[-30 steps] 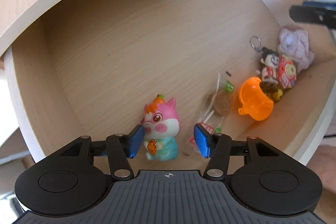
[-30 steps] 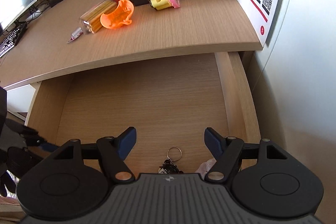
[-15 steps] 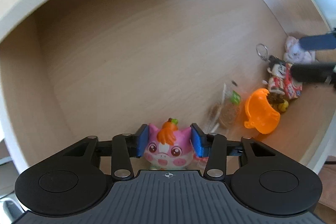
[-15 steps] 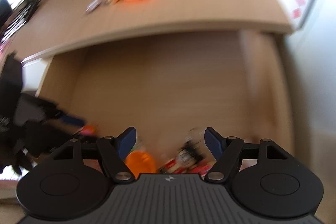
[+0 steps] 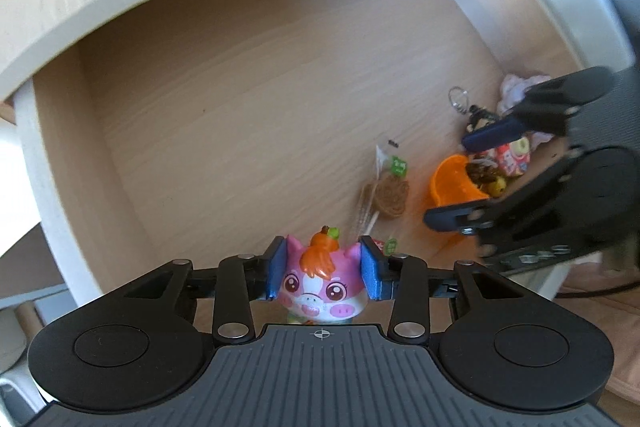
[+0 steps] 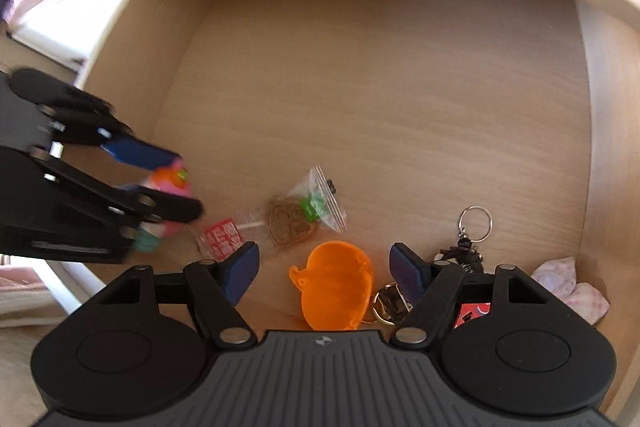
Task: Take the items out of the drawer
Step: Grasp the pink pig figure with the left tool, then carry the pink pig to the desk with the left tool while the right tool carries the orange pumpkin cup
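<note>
The pig toy [image 5: 322,287] shows only its head — the body sinks behind the left gripper's housing. The keychain doll [image 6: 464,259] sits half covered by the right gripper [image 6: 324,271]; the left gripper [image 6: 160,183] smears into blur.

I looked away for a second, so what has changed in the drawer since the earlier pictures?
The left tool has closed around the pink pig toy; its jaws are still closing, pads at its head. The right tool has swung down from the desktop into the drawer, open over the orange cup. The cookie packet and keychain lie as before.
</note>
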`<action>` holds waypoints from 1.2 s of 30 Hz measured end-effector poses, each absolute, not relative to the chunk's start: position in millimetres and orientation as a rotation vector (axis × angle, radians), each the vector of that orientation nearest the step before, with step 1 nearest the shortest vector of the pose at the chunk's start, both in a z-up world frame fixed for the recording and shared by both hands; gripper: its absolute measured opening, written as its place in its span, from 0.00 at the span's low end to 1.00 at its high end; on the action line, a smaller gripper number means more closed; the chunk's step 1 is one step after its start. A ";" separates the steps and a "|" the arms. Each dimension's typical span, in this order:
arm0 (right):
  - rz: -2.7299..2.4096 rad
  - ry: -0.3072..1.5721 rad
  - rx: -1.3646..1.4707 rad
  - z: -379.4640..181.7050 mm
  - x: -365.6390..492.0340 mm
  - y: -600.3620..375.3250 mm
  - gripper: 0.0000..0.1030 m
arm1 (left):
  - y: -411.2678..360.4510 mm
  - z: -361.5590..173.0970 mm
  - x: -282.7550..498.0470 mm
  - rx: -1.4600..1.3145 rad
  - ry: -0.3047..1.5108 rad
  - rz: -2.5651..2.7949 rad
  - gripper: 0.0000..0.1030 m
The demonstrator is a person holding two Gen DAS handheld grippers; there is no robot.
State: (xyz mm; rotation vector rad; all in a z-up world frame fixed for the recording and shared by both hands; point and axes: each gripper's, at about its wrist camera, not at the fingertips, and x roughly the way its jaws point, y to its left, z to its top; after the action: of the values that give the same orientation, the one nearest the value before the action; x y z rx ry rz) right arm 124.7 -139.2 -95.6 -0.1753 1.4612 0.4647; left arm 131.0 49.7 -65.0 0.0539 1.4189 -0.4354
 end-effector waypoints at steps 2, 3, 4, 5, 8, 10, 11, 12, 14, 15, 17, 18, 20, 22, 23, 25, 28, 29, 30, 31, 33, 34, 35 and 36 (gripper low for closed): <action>0.452 1.486 -0.208 -102.1 125.1 -135.7 0.71 | 51.8 -58.9 131.1 0.054 1.404 -0.441 0.41; 0.447 1.491 -0.228 -104.0 124.8 -133.8 0.69 | 52.5 -57.3 130.8 0.052 1.397 -0.444 0.41; 0.443 1.494 -0.247 -104.9 124.2 -132.1 0.68 | 52.9 -56.1 130.2 0.050 1.392 -0.448 0.41; 0.441 1.494 -0.263 -105.2 123.4 -130.5 0.62 | 54.0 -54.5 129.5 0.046 1.387 -0.451 0.41; 0.447 1.499 -0.289 -103.3 119.9 -126.6 0.33 | 44.8 -57.7 127.2 0.030 1.373 -0.456 0.41; 0.454 1.493 -0.294 -98.8 116.2 -125.5 0.16 | 49.8 -51.5 125.7 0.011 1.361 -0.463 0.40; 0.455 1.482 -0.286 -94.3 114.5 -126.5 0.15 | 51.1 -49.1 125.4 -0.005 1.349 -0.469 0.40; 0.454 1.465 -0.276 -88.3 113.2 -128.2 0.11 | 54.9 -43.5 125.6 -0.027 1.335 -0.472 0.40; 0.444 1.424 -0.240 -72.7 112.7 -134.7 0.08 | 62.7 -30.1 128.4 -0.079 1.307 -0.479 0.40; 0.436 1.401 -0.214 -63.4 113.5 -139.3 0.08 | 67.0 -20.6 130.8 -0.102 1.285 -0.485 0.40; 0.419 1.346 -0.160 -40.9 116.3 -149.5 0.04 | 74.3 3.5 138.3 -0.132 1.213 -0.484 0.40; 0.413 1.311 -0.131 -27.3 118.2 -155.1 0.04 | 79.3 17.8 144.5 -0.146 1.164 -0.474 0.40; 0.401 1.223 -0.064 4.5 123.5 -168.2 0.04 | 92.6 46.2 160.8 -0.188 1.058 -0.430 0.40; 0.384 1.133 0.011 36.1 130.3 -182.0 0.04 | 102.6 66.0 179.3 -0.219 0.961 -0.362 0.40; 0.373 1.088 0.041 50.4 133.8 -187.9 0.04 | 105.2 71.7 189.3 -0.228 0.928 -0.329 0.40; 0.357 1.018 0.059 72.2 138.7 -195.2 0.04 | 104.3 68.2 213.3 -0.262 0.901 -0.271 0.40; 0.403 1.057 0.032 78.4 151.3 -203.2 0.06 | 101.8 65.3 224.3 -0.307 0.900 -0.255 0.40; 0.423 1.102 0.027 70.3 150.6 -201.1 0.12 | 105.8 69.0 221.1 -0.304 0.903 -0.273 0.40; 0.441 1.155 0.023 63.1 156.1 -202.8 0.33 | 101.4 66.0 219.6 -0.293 0.914 -0.292 0.40; 0.451 1.211 0.016 52.4 160.2 -197.3 0.48 | 102.5 65.0 216.4 -0.277 0.934 -0.312 0.40; 0.445 1.303 -0.006 19.1 162.0 -182.1 0.72 | 105.1 60.5 208.5 -0.247 0.985 -0.347 0.40; 0.449 1.359 -0.021 1.5 159.7 -175.7 0.72 | 106.6 56.8 206.0 -0.240 1.010 -0.360 0.40; 0.449 1.409 -0.040 -13.5 159.7 -169.2 0.72 | 105.3 51.8 202.6 -0.239 1.034 -0.369 0.40; 0.448 1.450 -0.061 -26.3 159.9 -163.0 0.72 | 104.1 45.9 198.5 -0.241 1.054 -0.377 0.40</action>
State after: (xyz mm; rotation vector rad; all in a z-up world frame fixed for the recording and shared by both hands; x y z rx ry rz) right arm 159.9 -163.0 -26.3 -0.0607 1.4503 0.4478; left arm 198.5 104.1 45.9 -0.2405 1.0536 -0.3771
